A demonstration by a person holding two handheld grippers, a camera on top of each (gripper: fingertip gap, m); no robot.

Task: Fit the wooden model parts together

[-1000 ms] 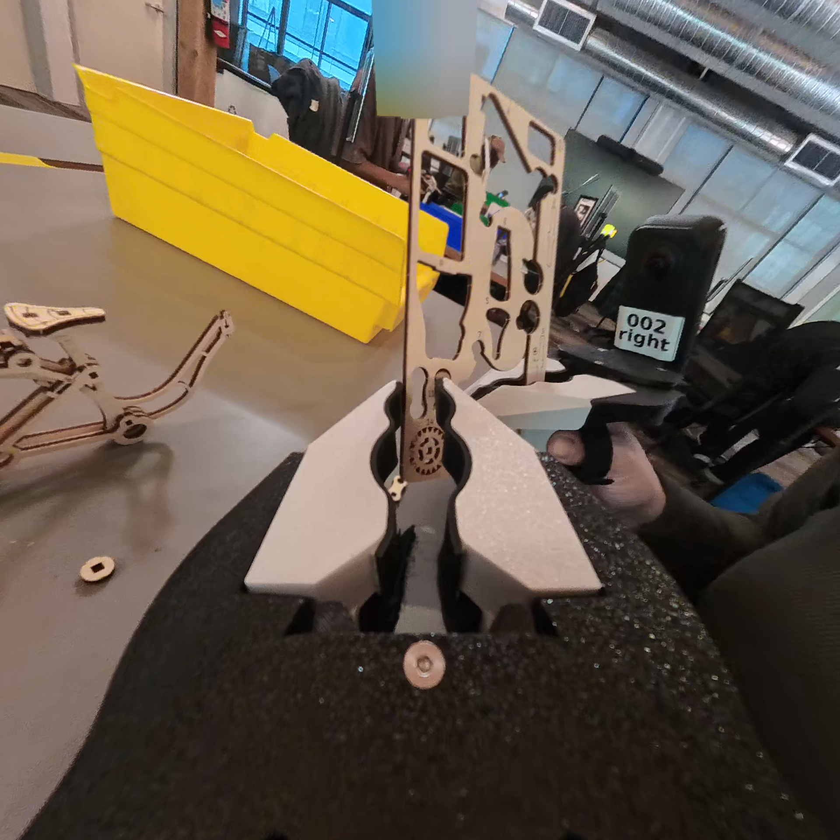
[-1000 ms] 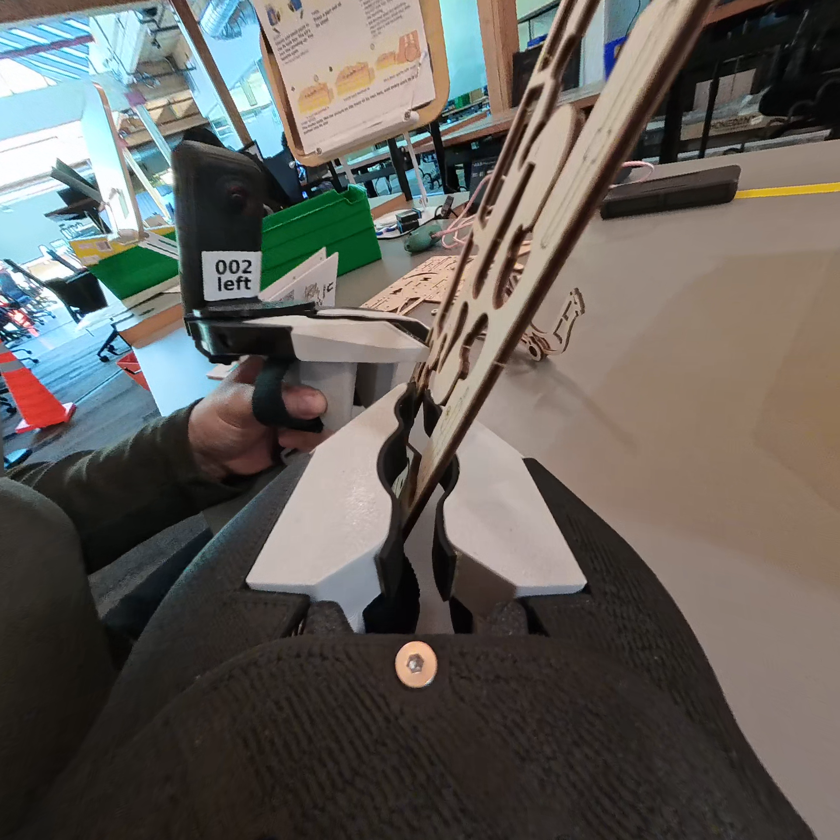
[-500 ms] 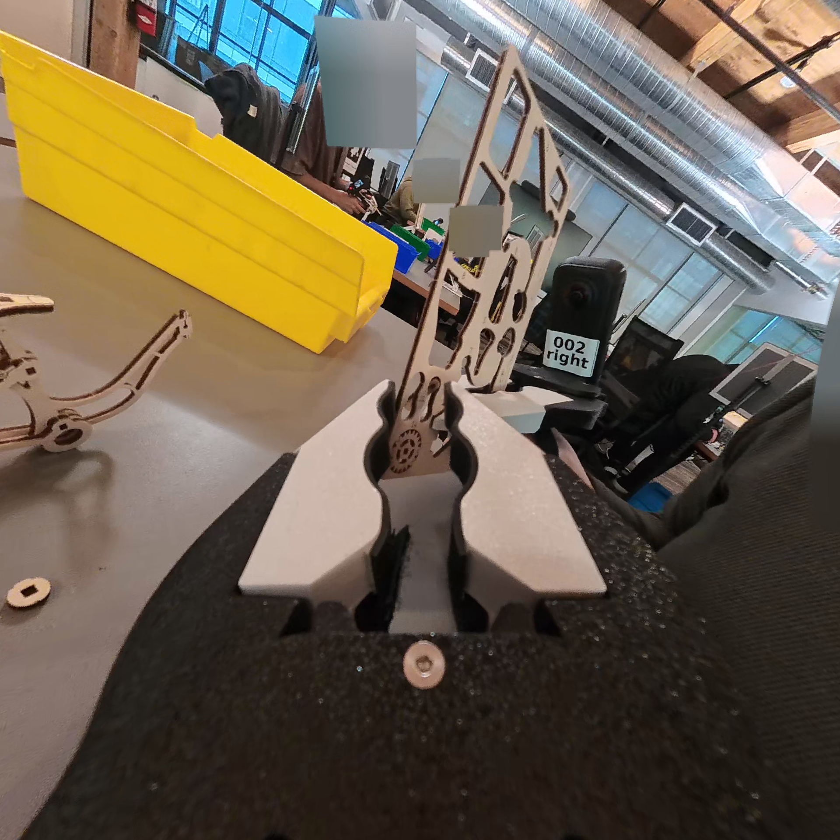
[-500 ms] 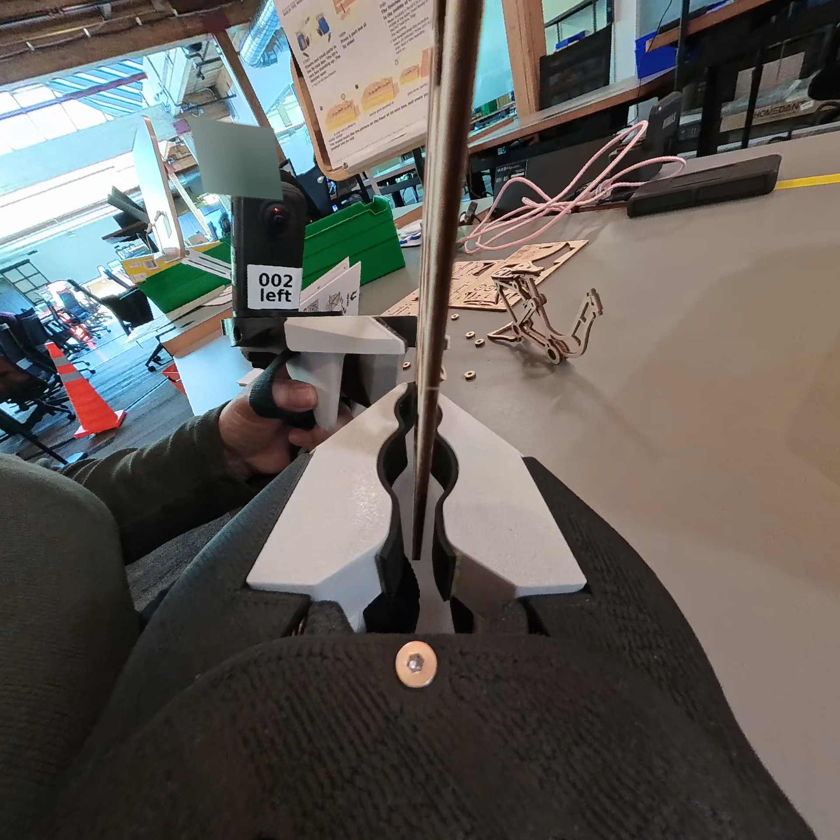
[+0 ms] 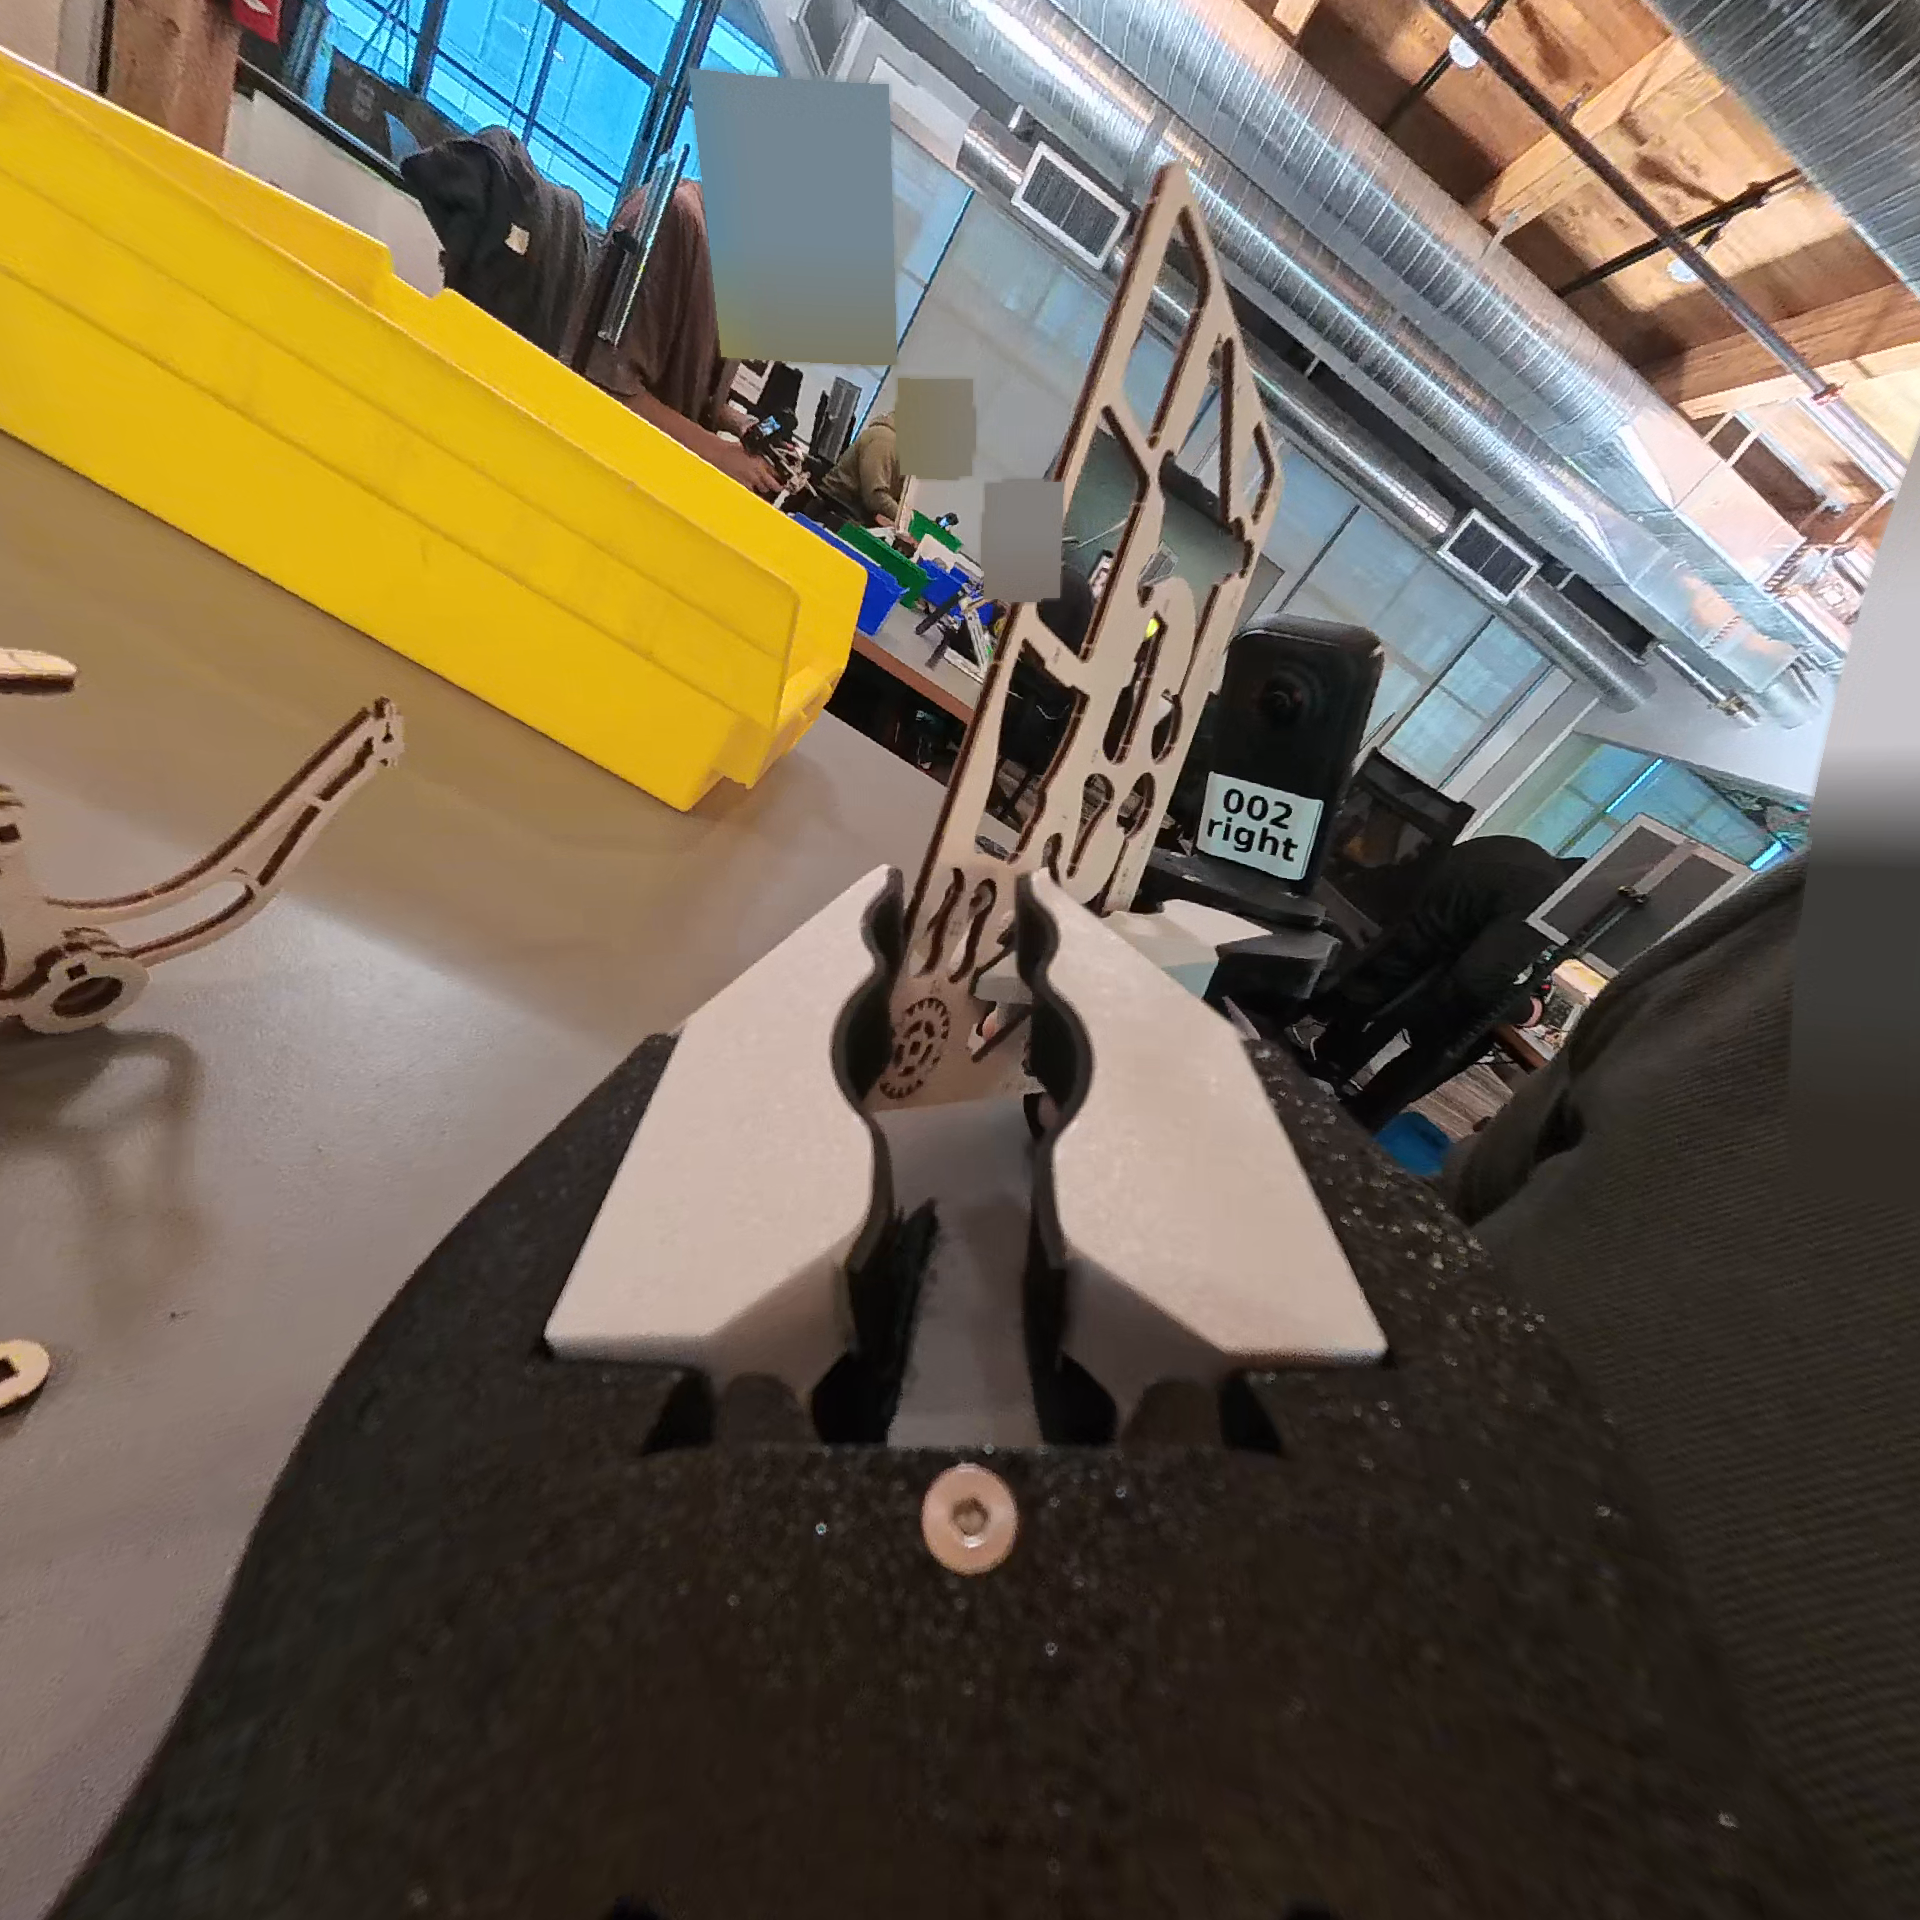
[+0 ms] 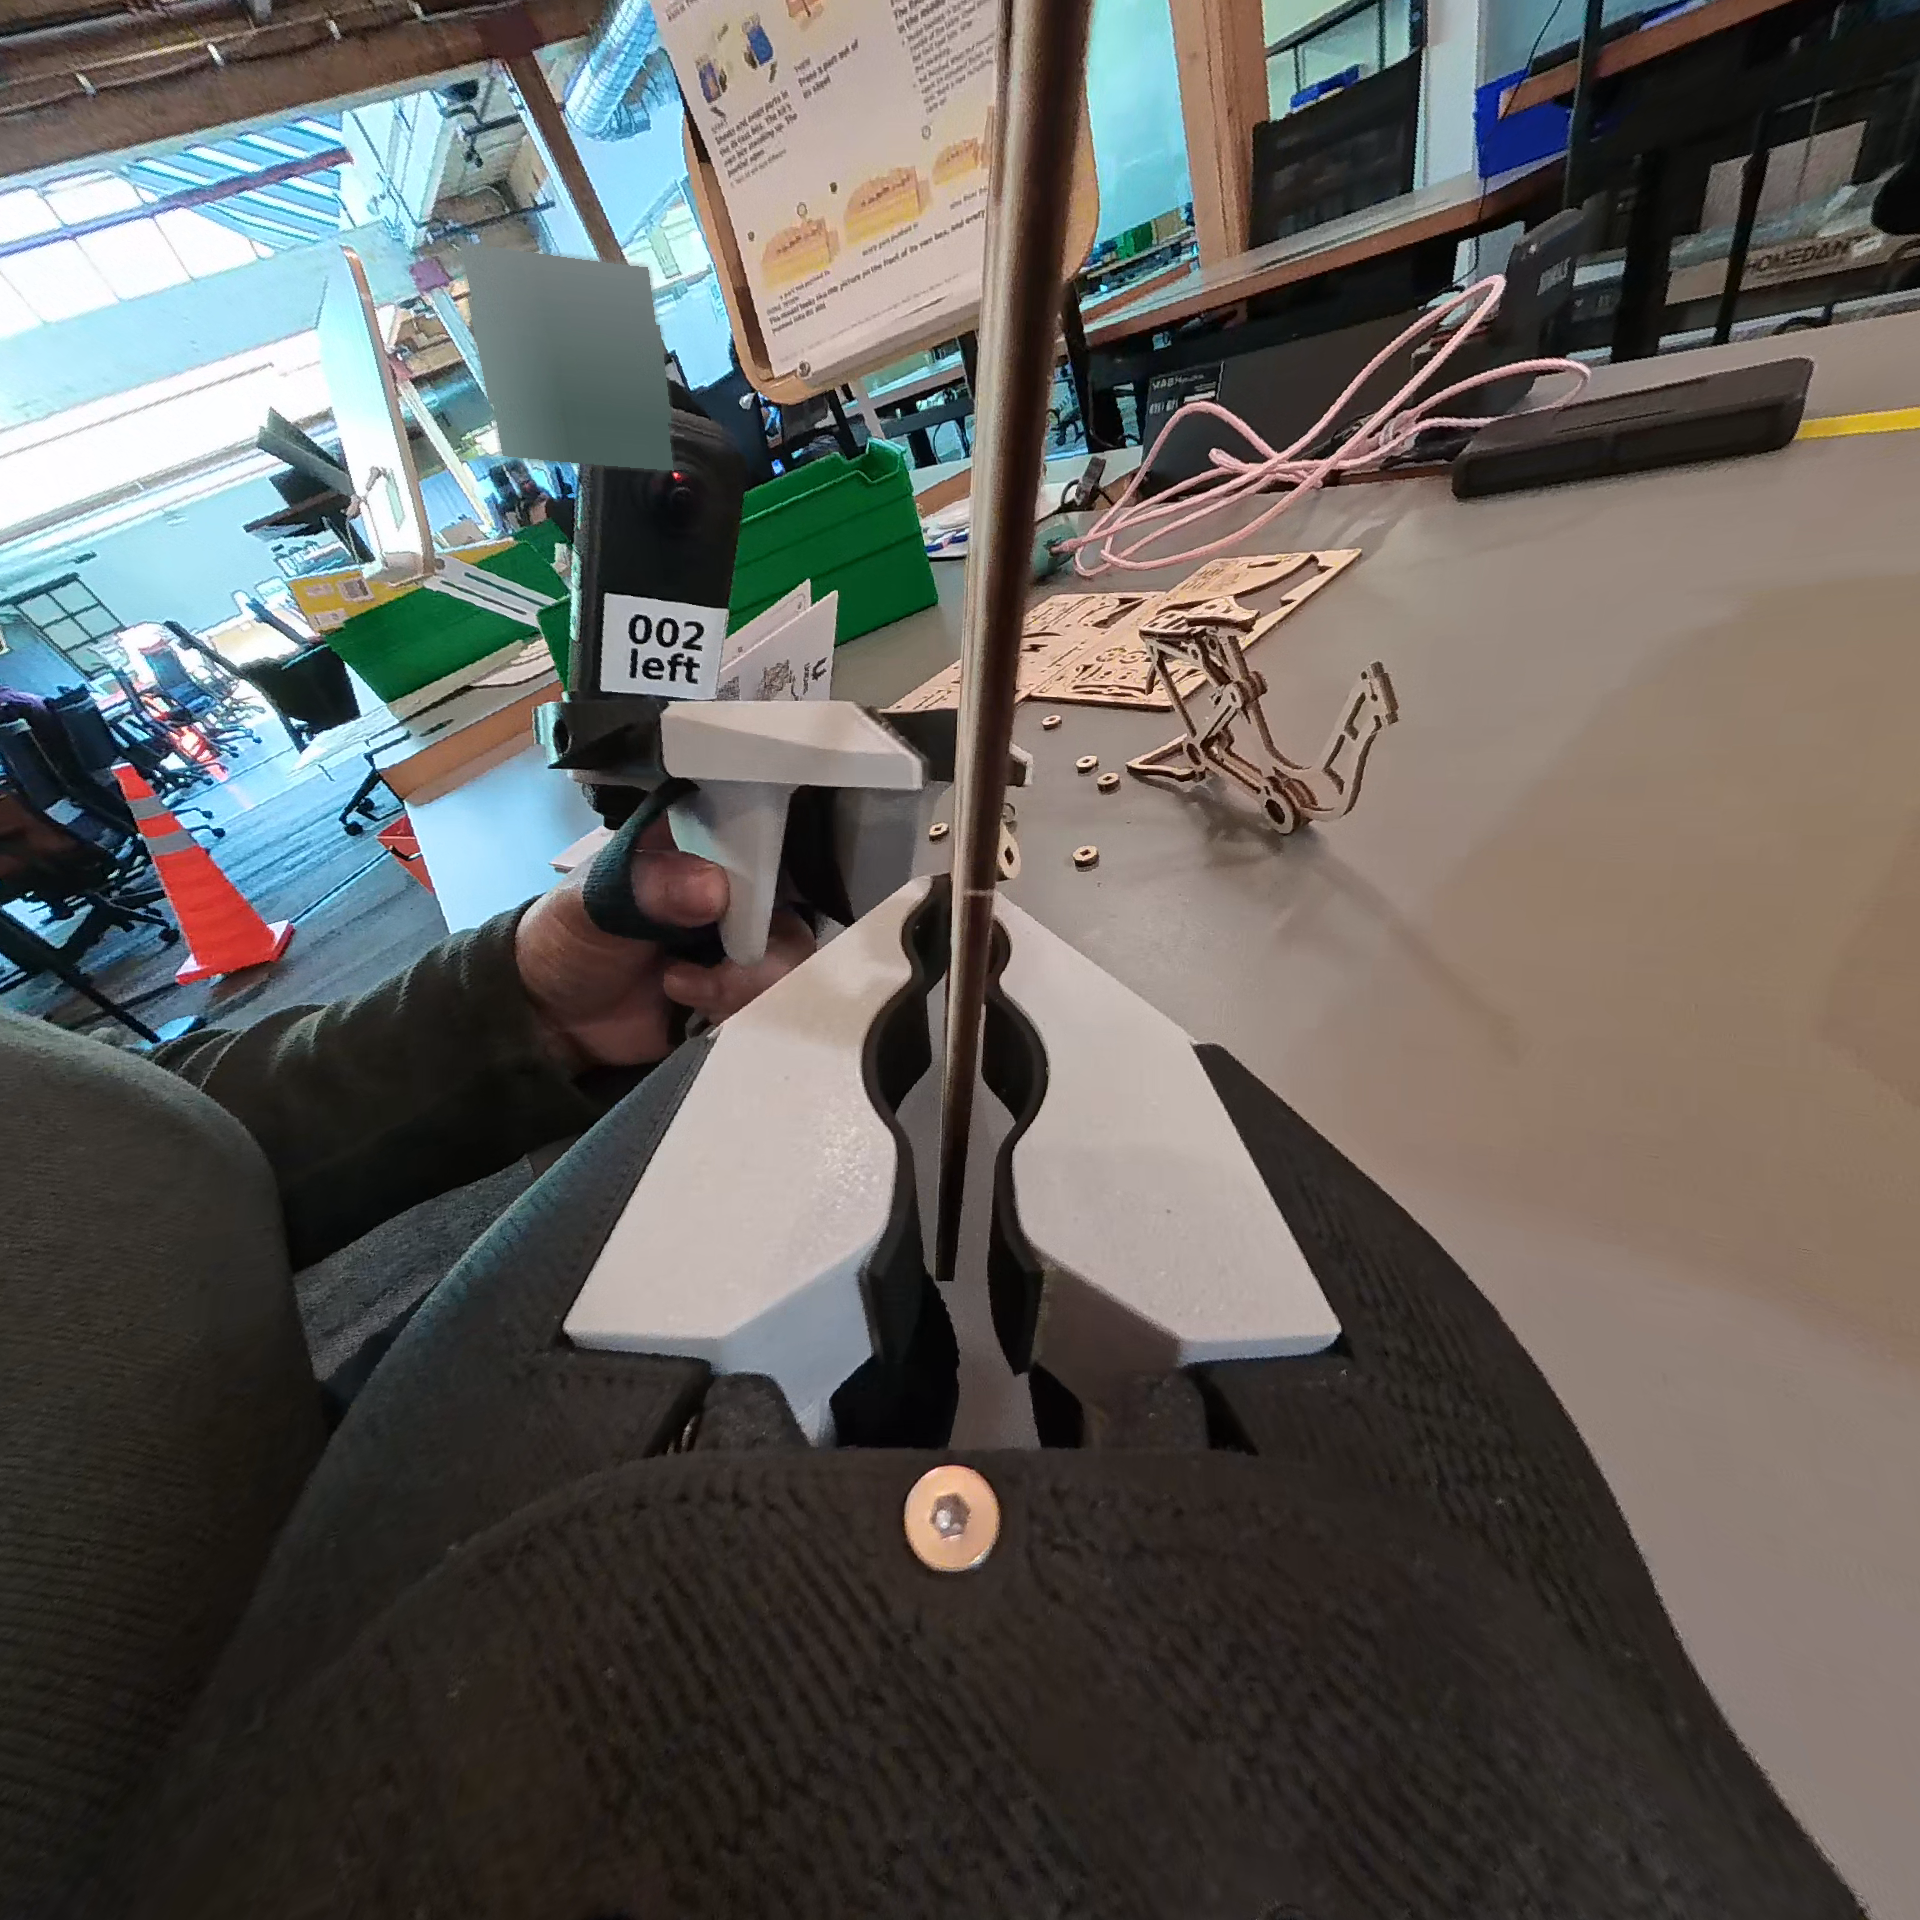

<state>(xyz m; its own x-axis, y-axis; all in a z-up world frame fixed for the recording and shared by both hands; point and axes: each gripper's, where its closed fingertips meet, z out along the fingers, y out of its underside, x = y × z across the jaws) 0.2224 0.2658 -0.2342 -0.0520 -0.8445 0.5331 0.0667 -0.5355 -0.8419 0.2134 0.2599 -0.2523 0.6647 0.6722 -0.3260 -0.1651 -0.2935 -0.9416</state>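
Right wrist view shows my right gripper [image 6: 961, 1039] pinching the wooden parts sheet [image 6: 982, 623] edge-on, fingers [image 6: 1122, 1164] nearly closed on its lower edge, holding it upright above the desk [image 6: 1558, 935]. From the left wrist view, my left gripper [image 5: 951, 997] sits with its fingers [image 5: 748, 1122] a little apart around the sheet's gear corner; I cannot tell whether they bite. Twisting against each other could snap the thin fretwork, I judge, or pop the gear loose toward the half-built model [image 6: 1262, 727].
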